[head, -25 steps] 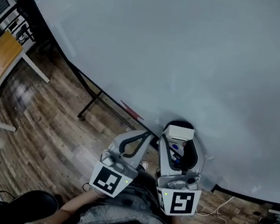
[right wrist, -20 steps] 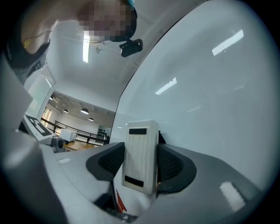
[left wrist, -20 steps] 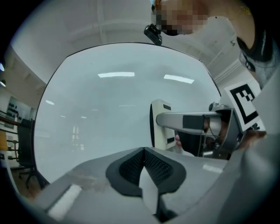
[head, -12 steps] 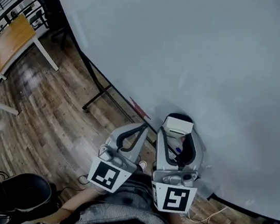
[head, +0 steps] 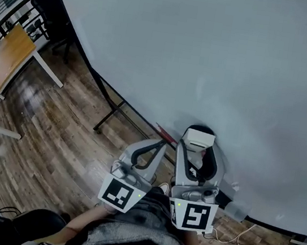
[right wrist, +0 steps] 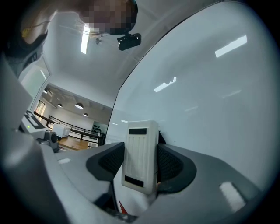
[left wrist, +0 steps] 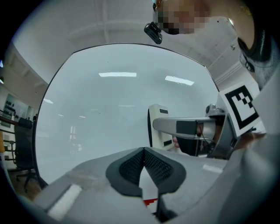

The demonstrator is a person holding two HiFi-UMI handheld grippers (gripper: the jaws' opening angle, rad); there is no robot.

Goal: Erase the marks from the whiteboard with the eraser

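the left gripper (left wrist: pixel 143 152) and right gripper (right wrist: pixel 141 162) are grey with black ribbed pads (left wrist: pixel 130 167) and black-and-white marker cubes (head: pixel 118 194).

the whiteboard (head: pixel 209 53) lies bare and open above and to both sides of the eraser (head: pixel 198 138). the left gripper (head: pixel 160 144) sits just beside the right gripper (head: pixel 197 147), crowding its left; the stand (head: pixel 109 115) blocks low left.

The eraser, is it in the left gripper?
No, the eraser is clamped between the jaws of the right gripper, while the left gripper has its jaws closed together on nothing.
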